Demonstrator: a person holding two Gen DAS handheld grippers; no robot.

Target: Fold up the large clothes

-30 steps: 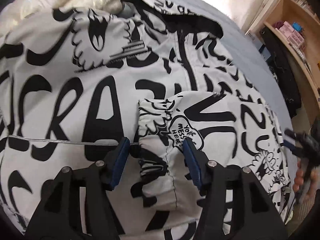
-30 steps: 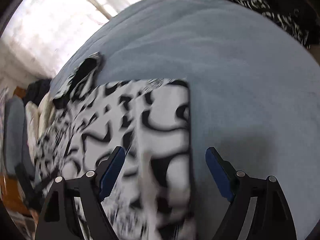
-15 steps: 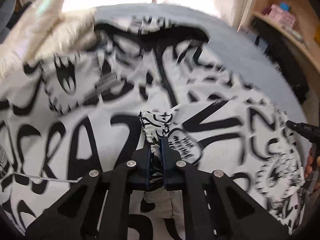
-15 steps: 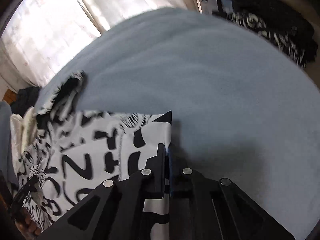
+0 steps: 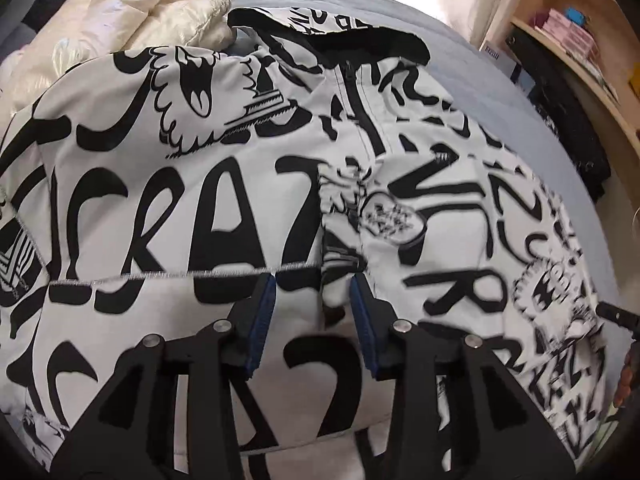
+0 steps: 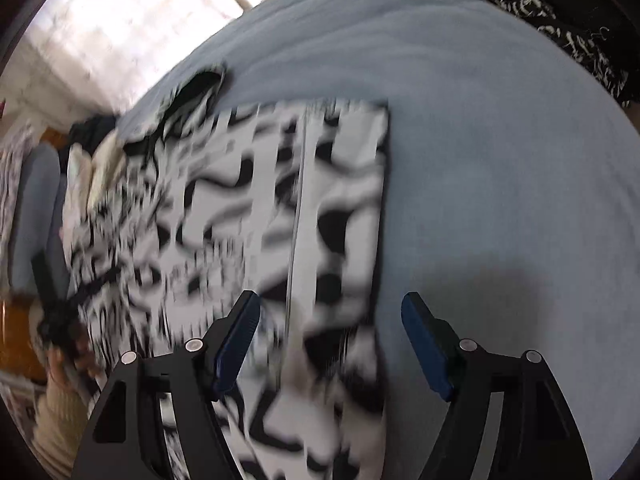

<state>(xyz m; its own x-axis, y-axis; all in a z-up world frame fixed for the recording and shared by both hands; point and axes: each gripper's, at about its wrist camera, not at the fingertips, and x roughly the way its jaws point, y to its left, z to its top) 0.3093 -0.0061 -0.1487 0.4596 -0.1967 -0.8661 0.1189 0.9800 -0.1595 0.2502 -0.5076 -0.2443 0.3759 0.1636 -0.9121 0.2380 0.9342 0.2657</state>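
A large white jacket (image 5: pixel 200 208) with black graffiti print lies spread on a blue-grey bed (image 5: pixel 500 92). One sleeve (image 5: pixel 384 220) is folded across its front. My left gripper (image 5: pixel 314 304) hovers at the sleeve's cuff end with its jaws opening; the cuff lies between the blue pads, which do not press on it. In the right wrist view the jacket (image 6: pixel 280 200) is blurred. My right gripper (image 6: pixel 332 312) stands over its straight right edge, jaws opening wide, with fabric below them and not pinched.
A cream puffy garment (image 5: pixel 120 12) lies at the bed's far left. A wooden shelf (image 5: pixel 580 40) and dark clothes (image 5: pixel 572 128) stand to the right. Bare blanket (image 6: pixel 500 160) stretches right of the jacket. A hand with the other gripper (image 6: pixel 52 312) shows at the left edge.
Both grippers were open a second ago, shut on the fabric half a second ago, and are open again now. The left let go of the cuff, the right of the jacket's edge.
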